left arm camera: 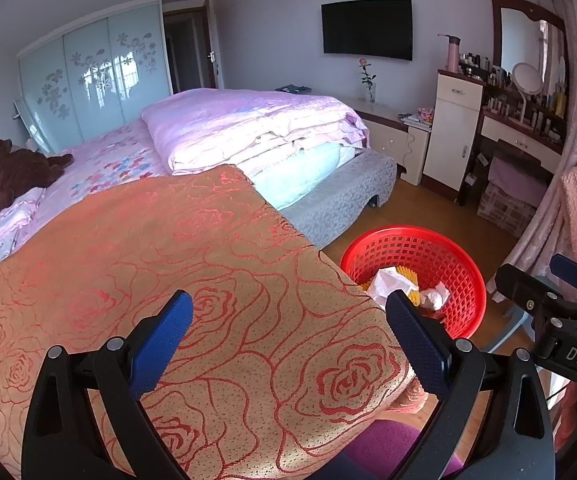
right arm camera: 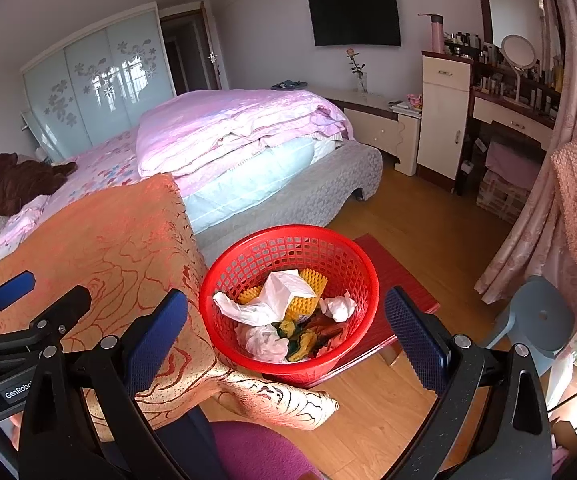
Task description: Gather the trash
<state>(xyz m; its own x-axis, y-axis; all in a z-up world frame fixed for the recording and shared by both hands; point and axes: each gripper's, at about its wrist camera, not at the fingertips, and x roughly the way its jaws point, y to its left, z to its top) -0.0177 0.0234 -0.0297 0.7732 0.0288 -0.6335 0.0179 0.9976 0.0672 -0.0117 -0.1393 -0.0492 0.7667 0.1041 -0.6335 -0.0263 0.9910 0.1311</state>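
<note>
- Trash sits gathered in the red mesh basket [right arm camera: 288,300]: a white plastic bag [right arm camera: 276,292], a crumpled white tissue [right arm camera: 340,306], a yellow foam net [right arm camera: 308,292], a pinkish wad [right arm camera: 262,340] and some dark and orange scraps at the bottom.
- Basket placement: it stands on a low red stool [right arm camera: 400,280] on the wooden floor, just beside the hanging edge of the rose-patterned cloth [left arm camera: 192,280].
- Left gripper [left arm camera: 288,340]: blue pads spread wide, nothing between them, hovering over the cloth-covered surface.
- Right gripper [right arm camera: 286,340]: also spread wide and empty, positioned above the near rim of the basket.
- Cloth surface: in both views it shows no loose wrappers or paper.
- Floor around the basket and stool: no litter shows, though the area under the grey plastic stool [right arm camera: 536,320] and behind the cloth is hidden.
- Judgement: collection looks finished or nearly so; what may remain is a last check of the hidden spots.
</note>
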